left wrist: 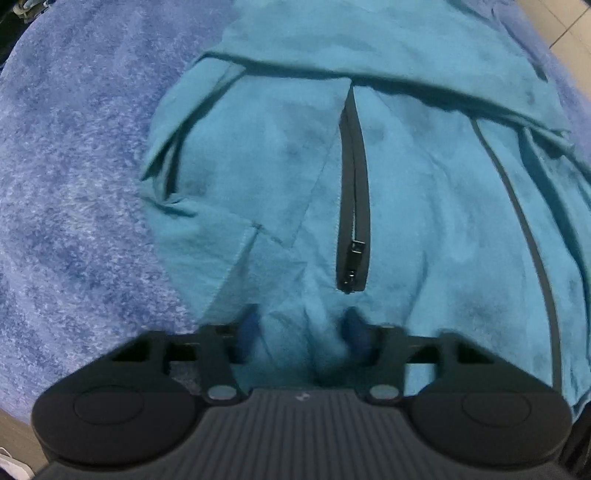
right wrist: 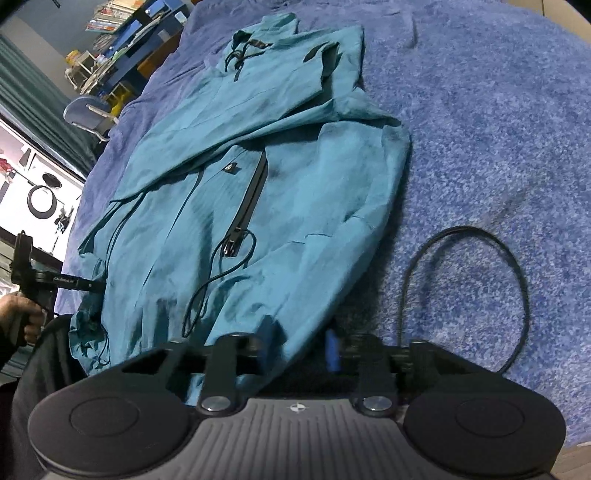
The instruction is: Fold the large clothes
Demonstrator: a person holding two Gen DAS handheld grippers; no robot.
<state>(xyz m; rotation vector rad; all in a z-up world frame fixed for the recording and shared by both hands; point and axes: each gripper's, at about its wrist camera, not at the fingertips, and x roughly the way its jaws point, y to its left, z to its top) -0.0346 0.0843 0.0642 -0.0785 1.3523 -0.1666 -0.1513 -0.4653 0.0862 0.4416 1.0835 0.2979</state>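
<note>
A large teal jacket (left wrist: 266, 166) with black zippers lies spread on a blue fleece blanket (left wrist: 74, 166); it also shows in the right wrist view (right wrist: 207, 192). My left gripper (left wrist: 301, 328) is open with its blue-padded fingers (left wrist: 249, 325) straddling a raised bunch of the jacket's hem, below a black pocket zipper (left wrist: 354, 192). My right gripper (right wrist: 299, 343) is open over the jacket's lower right hem edge, one finger over teal cloth, the other (right wrist: 332, 349) over the blanket (right wrist: 480, 129). The left gripper (right wrist: 94, 286) shows at the jacket's left hem.
A black cable loop (right wrist: 469, 280) lies on the blanket right of the jacket. Shelves with clutter (right wrist: 122, 44) and a chair (right wrist: 88, 110) stand beyond the bed's far left. Tiled floor (left wrist: 569, 22) shows at the top right.
</note>
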